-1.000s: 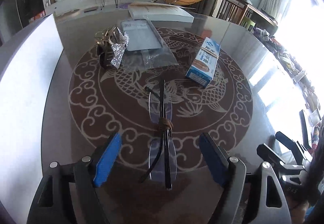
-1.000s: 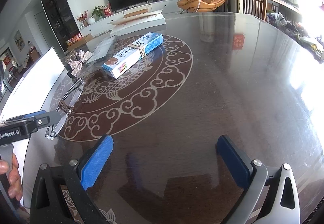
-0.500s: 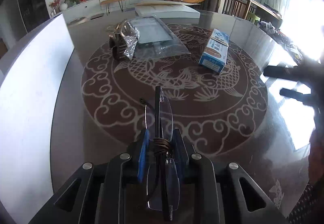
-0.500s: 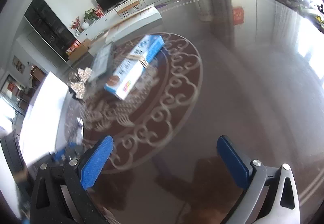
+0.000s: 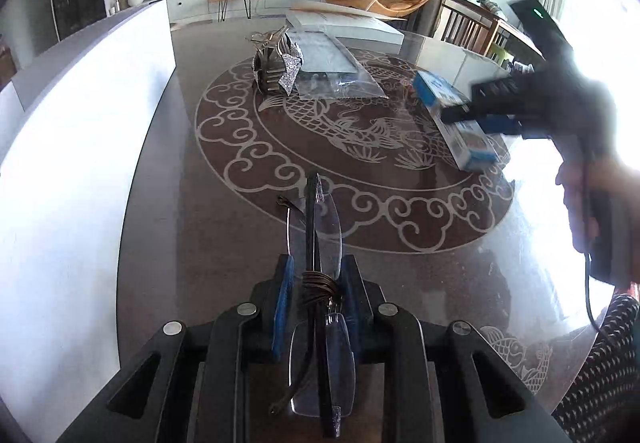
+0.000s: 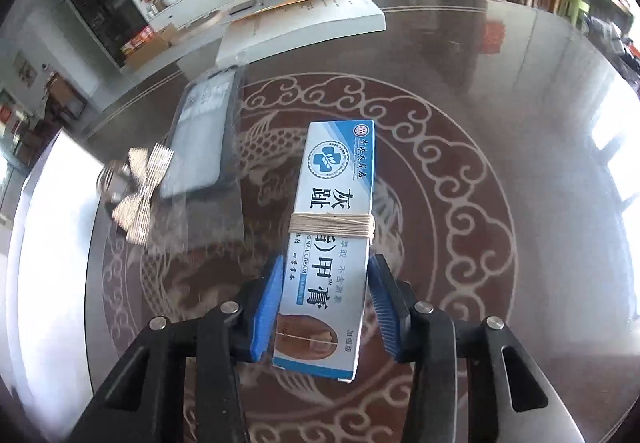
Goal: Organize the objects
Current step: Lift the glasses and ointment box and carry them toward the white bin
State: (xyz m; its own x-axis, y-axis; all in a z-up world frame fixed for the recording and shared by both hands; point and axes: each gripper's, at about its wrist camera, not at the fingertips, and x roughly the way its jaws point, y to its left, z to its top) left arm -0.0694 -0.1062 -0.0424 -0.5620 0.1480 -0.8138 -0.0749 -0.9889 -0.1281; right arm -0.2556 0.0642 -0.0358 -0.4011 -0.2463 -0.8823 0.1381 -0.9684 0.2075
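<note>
Take the carved fish medallion (image 6: 400,203) in the dark table (image 6: 540,91) as your landmark. On its far left edge lies a clear plastic bag (image 6: 202,147) with a flat grey item sealed inside and a small printed label I cannot read. Just left of the bag stands a glittery silver bow (image 6: 140,187).

Your right gripper (image 6: 324,307) has just been closing around the blue-and-white box (image 6: 332,243) at the medallion's centre; the left pad touches its side, while the right pad shows a slight gap. A string band wraps the box, printed "NAIL CREAM" beside large Chinese characters.

Your left gripper (image 5: 316,307) is clamped on the folded glasses (image 5: 320,283), bound with brown cord, at the medallion's near rim.
</note>
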